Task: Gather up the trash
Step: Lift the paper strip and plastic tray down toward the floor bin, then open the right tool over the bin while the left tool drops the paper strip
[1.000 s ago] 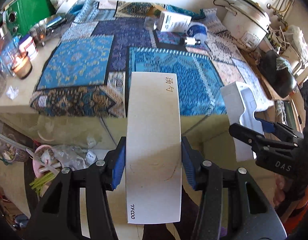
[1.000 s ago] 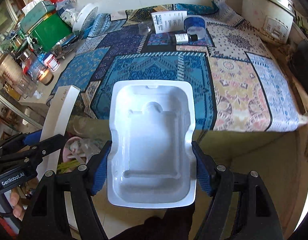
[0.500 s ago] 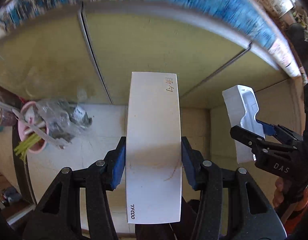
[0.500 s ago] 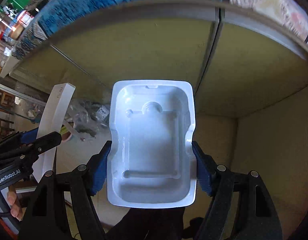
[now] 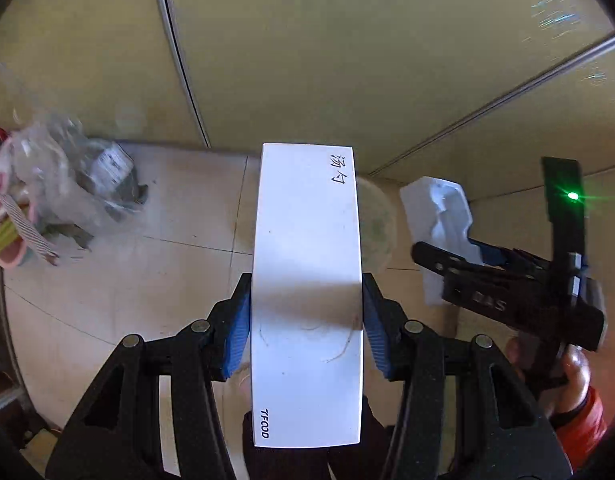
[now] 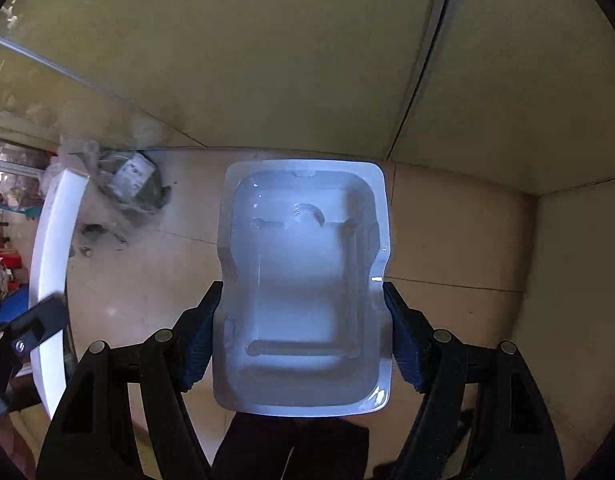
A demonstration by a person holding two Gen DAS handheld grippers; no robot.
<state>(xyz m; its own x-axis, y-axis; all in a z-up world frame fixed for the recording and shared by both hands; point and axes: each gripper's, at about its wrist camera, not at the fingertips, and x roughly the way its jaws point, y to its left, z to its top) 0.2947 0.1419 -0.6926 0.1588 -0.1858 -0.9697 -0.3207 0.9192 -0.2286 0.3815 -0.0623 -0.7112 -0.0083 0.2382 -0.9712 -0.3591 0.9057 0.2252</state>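
Note:
My left gripper (image 5: 306,320) is shut on a flat white cardboard box (image 5: 307,280) with black print, held lengthwise above the tiled floor. My right gripper (image 6: 303,320) is shut on a white moulded plastic tray (image 6: 303,288), its hollow side facing the camera. The tray also shows in the left wrist view (image 5: 437,220), off to the right. The white box also shows in the right wrist view (image 6: 53,248), at the left edge. Both are held low, in front of yellow-green cabinet doors (image 5: 347,48).
A clear plastic bag of rubbish (image 5: 67,188) lies on the beige floor tiles (image 5: 147,280) to the left; it also shows in the right wrist view (image 6: 123,184). Pink and green items (image 5: 3,236) sit at the far left edge. A cabinet side wall (image 6: 579,280) stands on the right.
Both grippers have dropped from table height down to the floor, still holding the box and the tray. The patterned tablecloth has left view; the rubbish bag is now closer.

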